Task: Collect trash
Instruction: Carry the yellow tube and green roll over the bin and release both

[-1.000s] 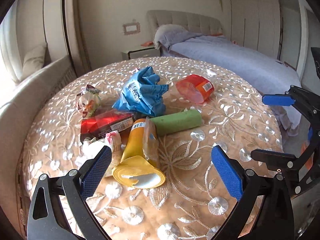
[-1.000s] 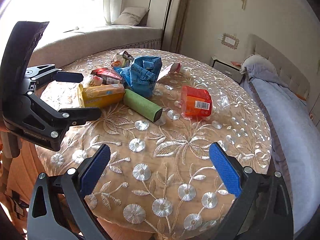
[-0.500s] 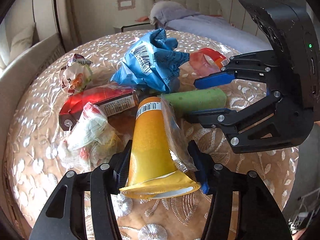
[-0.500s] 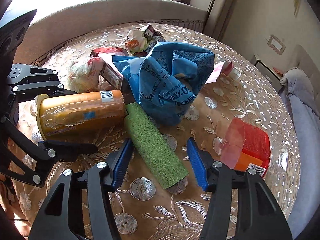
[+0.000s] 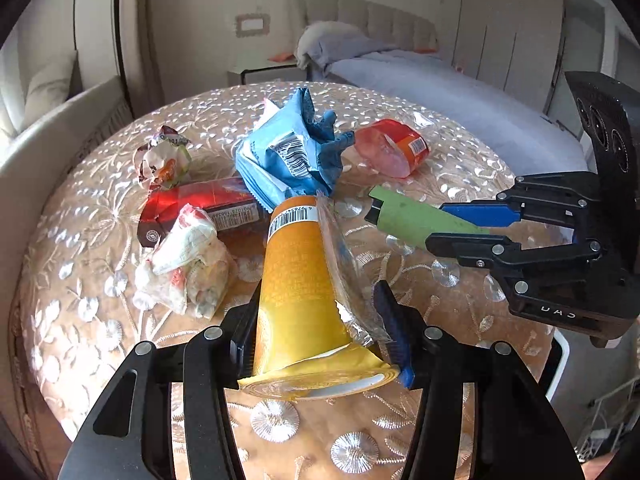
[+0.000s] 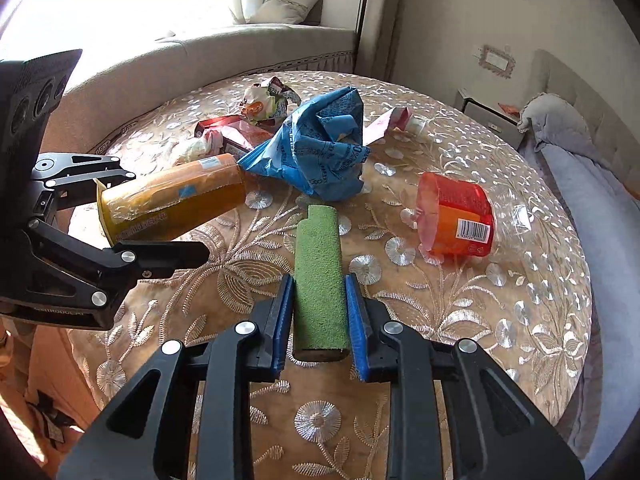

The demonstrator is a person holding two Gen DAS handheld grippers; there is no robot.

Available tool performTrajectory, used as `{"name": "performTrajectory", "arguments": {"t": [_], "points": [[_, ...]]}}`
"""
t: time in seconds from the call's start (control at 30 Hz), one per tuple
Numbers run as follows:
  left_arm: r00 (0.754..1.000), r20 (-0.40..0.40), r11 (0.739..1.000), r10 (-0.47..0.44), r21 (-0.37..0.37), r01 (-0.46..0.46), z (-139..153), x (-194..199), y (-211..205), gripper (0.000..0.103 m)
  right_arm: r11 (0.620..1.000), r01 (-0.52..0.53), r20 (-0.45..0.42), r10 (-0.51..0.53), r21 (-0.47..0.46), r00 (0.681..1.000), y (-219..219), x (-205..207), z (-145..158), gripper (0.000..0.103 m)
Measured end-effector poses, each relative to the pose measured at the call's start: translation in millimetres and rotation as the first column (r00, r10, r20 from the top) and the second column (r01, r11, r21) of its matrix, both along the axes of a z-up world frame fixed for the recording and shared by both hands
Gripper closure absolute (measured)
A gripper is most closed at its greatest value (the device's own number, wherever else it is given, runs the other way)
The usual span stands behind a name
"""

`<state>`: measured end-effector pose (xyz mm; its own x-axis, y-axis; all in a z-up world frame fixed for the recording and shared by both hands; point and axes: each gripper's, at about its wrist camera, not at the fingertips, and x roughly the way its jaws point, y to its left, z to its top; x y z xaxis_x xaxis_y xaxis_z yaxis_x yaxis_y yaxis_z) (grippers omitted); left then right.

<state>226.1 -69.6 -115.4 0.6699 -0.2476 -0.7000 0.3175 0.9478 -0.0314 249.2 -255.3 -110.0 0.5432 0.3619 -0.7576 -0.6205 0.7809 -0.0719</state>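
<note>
Jaws are clamping: left gripper [image 5: 316,332] on the yellow tube [image 5: 300,280], right gripper [image 6: 318,320] just closing on the green roll [image 6: 318,280], both lying lengthwise along my fingers.

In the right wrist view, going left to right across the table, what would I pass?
Left claw gripping the orange cup → green roll clamped in the right claw → red-and-orange tub.
</note>
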Motion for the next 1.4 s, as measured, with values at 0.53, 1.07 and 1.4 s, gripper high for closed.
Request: {"name": "performTrajectory", "arguments": {"t": [0.53, 1.07, 1.4], "points": [[0.974, 0.119, 0.981, -0.191, 0.044, 0.187, 37, -74, -80, 0.051, 0.954, 0.274, 0.14, -0.29, 0.121, 0.947, -113, -121, 59, 0.075], [0.898, 0.046, 0.896, -0.438, 0.101, 0.432, 5, -102, -183, 0.051, 0.892, 0.45, 0.124, -0.452, 0.045, 0.883, -178, -183, 44, 0.075], [0.794, -0.038, 0.781, -0.606, 0.155, 0.604, -29, -115, -250, 0.051, 0.846, 0.532, 0.07, -0.529, -0.038, 0.846, -216, -197, 14, 0.075]]}}
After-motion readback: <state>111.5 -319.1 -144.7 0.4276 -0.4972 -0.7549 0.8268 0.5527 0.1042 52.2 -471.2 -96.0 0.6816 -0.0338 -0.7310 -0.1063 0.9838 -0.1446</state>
